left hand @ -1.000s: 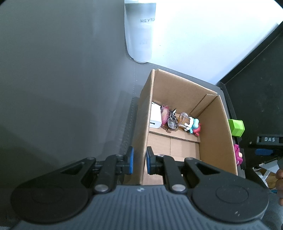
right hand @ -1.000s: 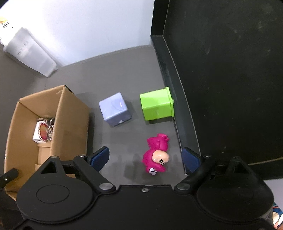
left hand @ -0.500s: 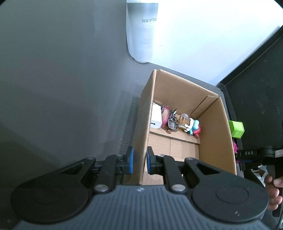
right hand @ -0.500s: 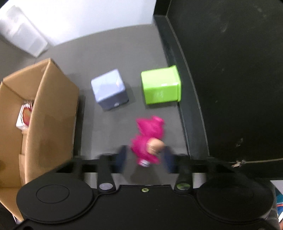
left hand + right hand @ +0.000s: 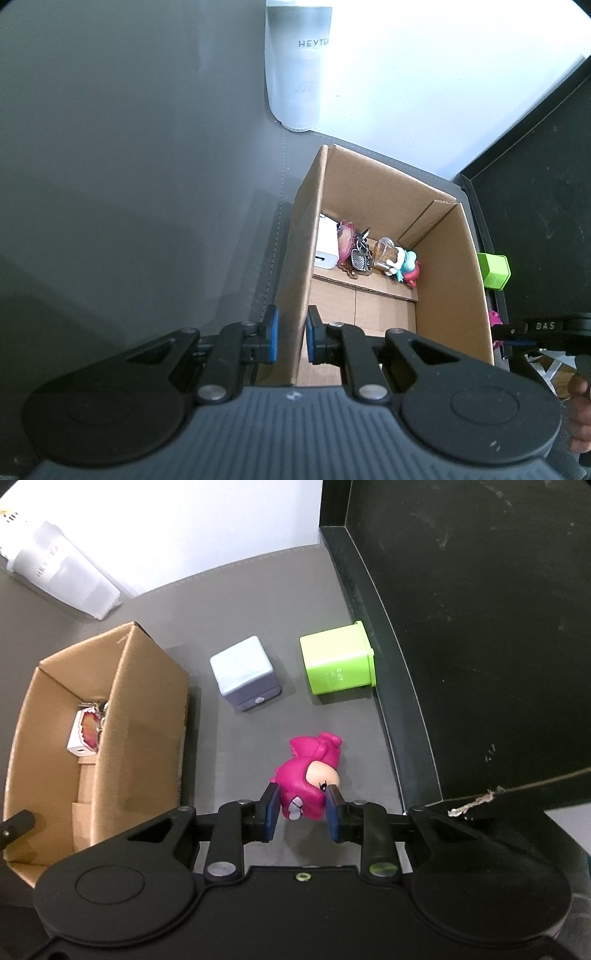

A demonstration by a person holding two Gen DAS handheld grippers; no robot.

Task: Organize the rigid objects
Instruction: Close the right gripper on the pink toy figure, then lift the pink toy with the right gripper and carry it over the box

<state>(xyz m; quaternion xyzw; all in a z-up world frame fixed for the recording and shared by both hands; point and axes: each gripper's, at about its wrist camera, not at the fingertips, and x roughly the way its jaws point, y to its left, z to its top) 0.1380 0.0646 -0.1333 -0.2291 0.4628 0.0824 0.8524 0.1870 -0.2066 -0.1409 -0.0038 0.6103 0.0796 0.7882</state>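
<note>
in the right wrist view, the right gripper (image 5: 301,809) sits low in the centre of the frame, its two blue pads narrowed onto the head end of a pink toy (image 5: 310,775). the pads press each side of the head, so the gripper has hold of it. the toy lies on the grey counter (image 5: 236,760), long axis running from the pads up and slightly right, feet toward the upper right, face turned to the right. above it stand a pale blue cube (image 5: 245,672) and, to its right, a green cube (image 5: 338,663) against a black panel (image 5: 480,627). the two cubes are apart from each other and from the toy. an open cardboard box (image 5: 147,716) fills the left side.

in the left wrist view, the left gripper (image 5: 292,335) is at lower centre, pads nearly together on either side of the box's left wall; whether they actually pinch it cannot be told. small trinkets (image 5: 364,254) lie inside at the far end. a frosted bottle (image 5: 295,70) stands at top centre.
</note>
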